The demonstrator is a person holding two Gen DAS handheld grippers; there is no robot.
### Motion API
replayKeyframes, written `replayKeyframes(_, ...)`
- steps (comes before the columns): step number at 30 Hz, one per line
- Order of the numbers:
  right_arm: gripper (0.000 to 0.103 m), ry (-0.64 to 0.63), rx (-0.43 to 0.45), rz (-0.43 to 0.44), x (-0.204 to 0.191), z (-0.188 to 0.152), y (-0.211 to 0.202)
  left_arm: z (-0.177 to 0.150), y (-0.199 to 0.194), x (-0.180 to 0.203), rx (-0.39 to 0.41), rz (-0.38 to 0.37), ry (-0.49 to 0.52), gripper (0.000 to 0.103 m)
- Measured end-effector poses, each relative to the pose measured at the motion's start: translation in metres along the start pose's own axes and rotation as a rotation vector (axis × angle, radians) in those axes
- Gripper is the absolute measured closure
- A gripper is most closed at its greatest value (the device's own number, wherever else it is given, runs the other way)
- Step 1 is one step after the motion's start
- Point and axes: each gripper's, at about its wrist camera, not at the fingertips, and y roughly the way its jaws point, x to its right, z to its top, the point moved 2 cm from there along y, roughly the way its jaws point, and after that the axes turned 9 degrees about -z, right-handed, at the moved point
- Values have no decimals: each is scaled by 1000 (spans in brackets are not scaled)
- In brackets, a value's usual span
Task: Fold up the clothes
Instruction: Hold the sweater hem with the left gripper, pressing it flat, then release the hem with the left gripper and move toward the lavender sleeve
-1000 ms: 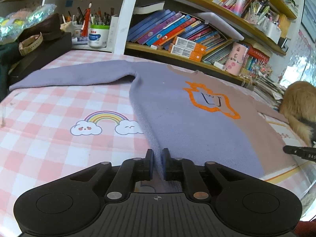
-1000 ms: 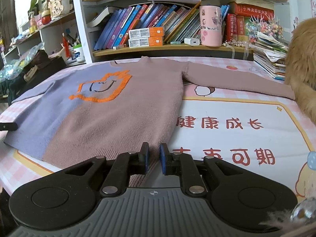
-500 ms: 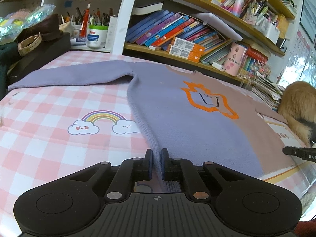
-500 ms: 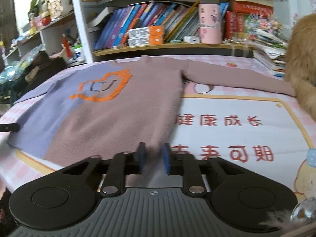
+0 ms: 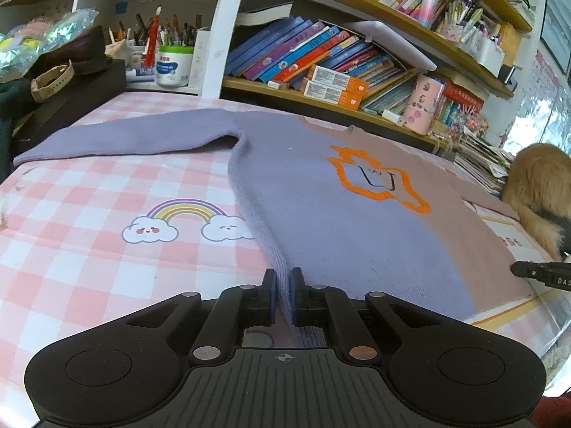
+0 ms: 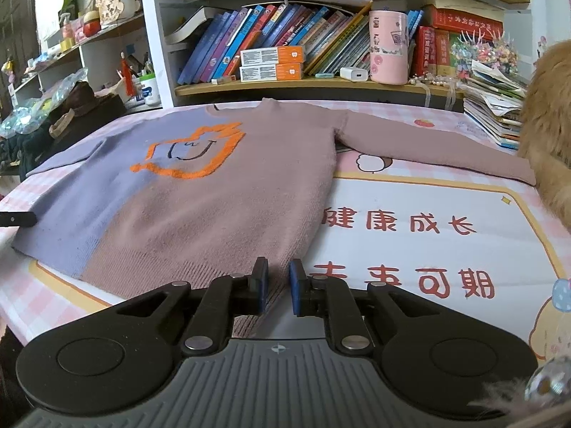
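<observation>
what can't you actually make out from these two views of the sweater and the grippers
- Sweater hem corner: in the left wrist view it vanishes between the left gripper fingers and under the housing.
- Right gripper: right wrist view does not settle whether its pads press the hem.
- Furry orange animal: cut off by the right frame edge.
- Left sleeve cuff: too small and warped at the fisheye edge.

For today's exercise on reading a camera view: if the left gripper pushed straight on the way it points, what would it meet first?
The left gripper is shut on the sweater's lilac hem corner, so it would probably plough into the sweater's lilac side first. Depth beyond that is unclear.
</observation>
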Motion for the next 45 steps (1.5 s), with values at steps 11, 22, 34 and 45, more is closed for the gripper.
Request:
replayKeyframes(11,91,-10,-2,-11,-2,1,-1,1,-2,1,0,18,18,93)
replayKeyframes(22,62,-39,109,10,-11,22,-24,23,-38,22,199,55,131,43)
replayKeyframes(34,10,-200,163,57,-50,48,-4,28,-29,14,223,111,111,10)
replayKeyframes(45,4,-313,182,168,-80,89,57,45,-14,-30,176,305,40,6)
